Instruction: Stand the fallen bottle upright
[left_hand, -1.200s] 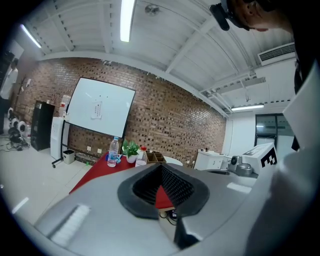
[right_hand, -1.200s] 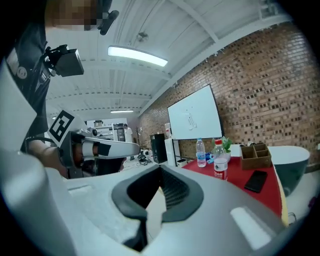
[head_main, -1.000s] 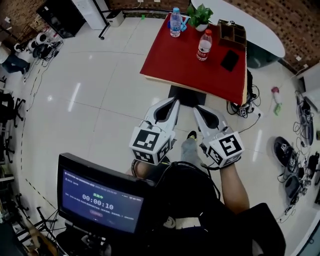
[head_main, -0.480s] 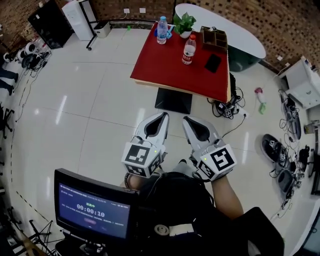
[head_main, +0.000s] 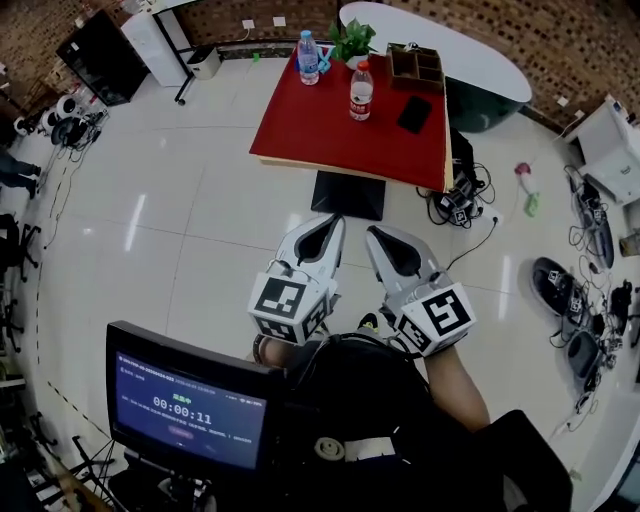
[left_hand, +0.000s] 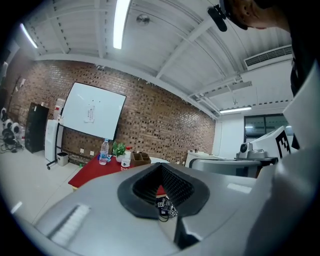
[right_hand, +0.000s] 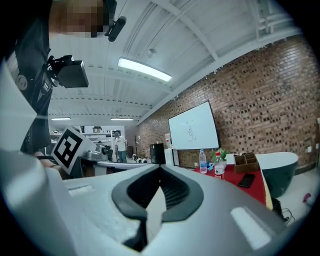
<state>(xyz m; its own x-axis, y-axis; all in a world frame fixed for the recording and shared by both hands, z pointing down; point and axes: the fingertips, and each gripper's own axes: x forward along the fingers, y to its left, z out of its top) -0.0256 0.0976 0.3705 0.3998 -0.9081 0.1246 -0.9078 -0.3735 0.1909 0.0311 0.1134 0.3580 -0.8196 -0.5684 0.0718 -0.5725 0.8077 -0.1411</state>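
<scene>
A red table stands across the white floor ahead of me. On it a clear bottle with a blue cap and a red-capped, red-labelled bottle both stand upright; no lying bottle shows. The left gripper view has them far off, the blue-capped bottle and the red-labelled one; so does the right gripper view, blue-capped and red-capped. My left gripper and right gripper hover side by side, well short of the table, both shut and holding nothing.
The table also carries a potted plant, a wooden organiser and a black phone. A white oval table stands behind. Cables and shoes litter the floor at right. A monitor sits at my lower left.
Both grippers have moved forward a little together, still shut. The red table has drifted left in the head view.
</scene>
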